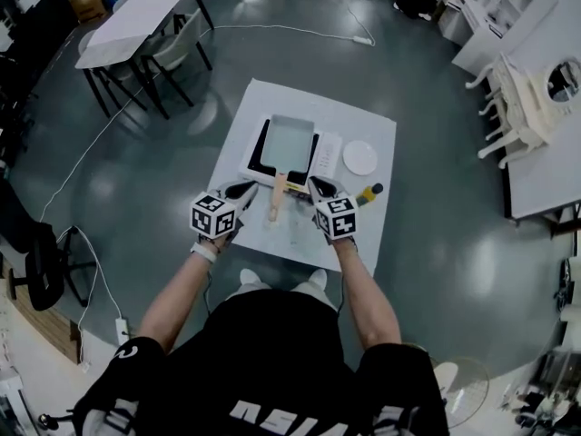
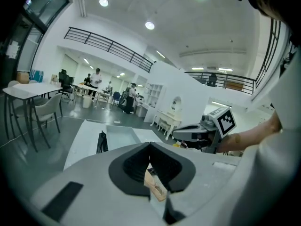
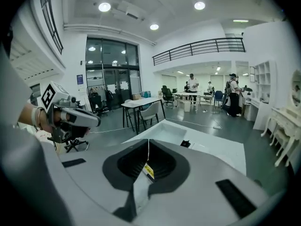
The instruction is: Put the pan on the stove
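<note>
A pale rectangular pan [image 1: 287, 139] rests on the black-topped stove [image 1: 258, 158] in the middle of the white-covered table [image 1: 245, 116]. Its wooden handle [image 1: 277, 198] points toward me. My left gripper [image 1: 247, 187] is shut and empty, just left of the handle. On the handle's right, my right gripper [image 1: 318, 184] is also shut with nothing in it. In the left gripper view the closed jaws [image 2: 149, 145] hide most of the table, with the pan [image 2: 117, 134] beyond. In the right gripper view the shut jaws [image 3: 148, 142] point at the pan [image 3: 162, 133].
A round white disc [image 1: 359, 157] lies right of the stove. A small yellow bottle with a black cap [image 1: 369, 193] lies near the table's right edge. Chairs and a second table [image 1: 136, 21] stand at the back left, and white furniture [image 1: 522, 98] on the right.
</note>
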The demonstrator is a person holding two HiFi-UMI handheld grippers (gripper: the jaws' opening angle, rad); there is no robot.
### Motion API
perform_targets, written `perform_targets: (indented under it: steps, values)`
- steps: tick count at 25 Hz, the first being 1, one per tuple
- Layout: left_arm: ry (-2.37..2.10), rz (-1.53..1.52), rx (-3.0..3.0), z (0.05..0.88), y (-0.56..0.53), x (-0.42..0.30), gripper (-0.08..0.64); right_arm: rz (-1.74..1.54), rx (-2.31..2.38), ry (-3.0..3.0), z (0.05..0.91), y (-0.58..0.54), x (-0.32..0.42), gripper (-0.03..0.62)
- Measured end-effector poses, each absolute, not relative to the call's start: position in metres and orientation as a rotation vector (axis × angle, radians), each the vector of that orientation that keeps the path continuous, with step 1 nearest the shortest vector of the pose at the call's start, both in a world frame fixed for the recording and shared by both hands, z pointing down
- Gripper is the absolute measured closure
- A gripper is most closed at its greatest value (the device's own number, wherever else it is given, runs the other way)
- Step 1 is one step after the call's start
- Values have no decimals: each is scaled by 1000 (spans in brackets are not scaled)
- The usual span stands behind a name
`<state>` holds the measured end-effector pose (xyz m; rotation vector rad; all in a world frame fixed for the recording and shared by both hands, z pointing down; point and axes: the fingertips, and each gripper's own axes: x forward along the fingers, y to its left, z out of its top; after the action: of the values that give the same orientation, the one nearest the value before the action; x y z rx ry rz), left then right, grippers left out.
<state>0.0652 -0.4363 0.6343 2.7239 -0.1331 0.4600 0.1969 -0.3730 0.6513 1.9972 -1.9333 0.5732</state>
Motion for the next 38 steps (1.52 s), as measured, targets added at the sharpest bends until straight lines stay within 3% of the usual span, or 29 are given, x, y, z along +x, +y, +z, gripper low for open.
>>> perform_targets:
  steps: [16,38]
  values:
    - [-308,440,2766,619,-402,119,560,518,1993,-2016,636,-338,259,595]
    - [-372,480,2820,617,-391,121,560,535,1980,-2047,638,-330,267,595]
